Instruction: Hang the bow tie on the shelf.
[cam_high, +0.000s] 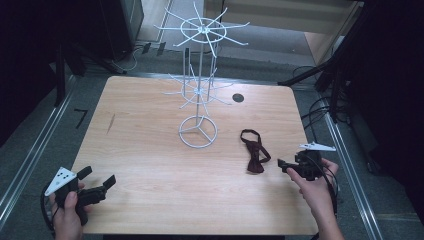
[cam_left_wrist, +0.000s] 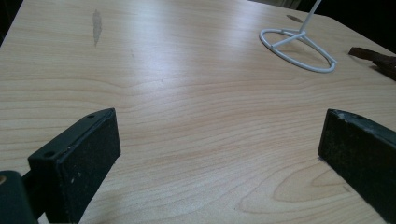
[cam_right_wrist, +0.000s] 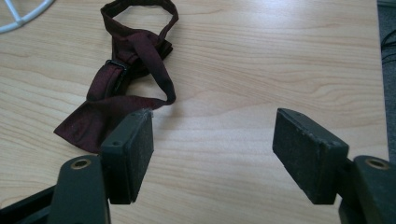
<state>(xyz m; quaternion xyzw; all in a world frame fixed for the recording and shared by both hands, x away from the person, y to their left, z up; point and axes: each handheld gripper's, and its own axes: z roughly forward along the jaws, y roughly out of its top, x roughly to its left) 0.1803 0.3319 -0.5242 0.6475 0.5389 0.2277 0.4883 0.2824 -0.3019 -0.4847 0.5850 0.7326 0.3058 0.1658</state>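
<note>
Pale wood-grain table (cam_high: 150, 125) carries the whole scene, and your two grippers sit at its near edge. Your left gripper (cam_high: 97, 181) is held at the near left corner, jaws spread wide with bare tabletop between them; in the left gripper view both black pads (cam_left_wrist: 88, 158) stand well apart above the wood, holding nothing. Your left hand (cam_high: 67, 215) wraps its handle, the grey three-cornered plate (cam_high: 60, 180) on top.

Your right gripper (cam_high: 284, 165) is at the near right side, pointed toward the table's middle. Its jaws are also apart and empty. In the right gripper view the left pad (cam_right_wrist: 130, 149) lies just beside the wide end of the dark red bow tie (cam_right_wrist: 126, 79); contact cannot be confirmed. The right pad stands over bare wood.

Bow tie (cam_high: 254, 152) lies flat on the table just ahead of the right gripper, its strap forming a loop at the far end and its wider bow end nearest the jaws.

Farther in, at the table's middle, stands a white wire display stand (cam_high: 199, 90), upright on a ring base (cam_left_wrist: 299, 49), with two tiers of radiating arms, all bare. Beyond it, a small round dark hole (cam_high: 238, 98) marks the tabletop near the far edge.
</note>
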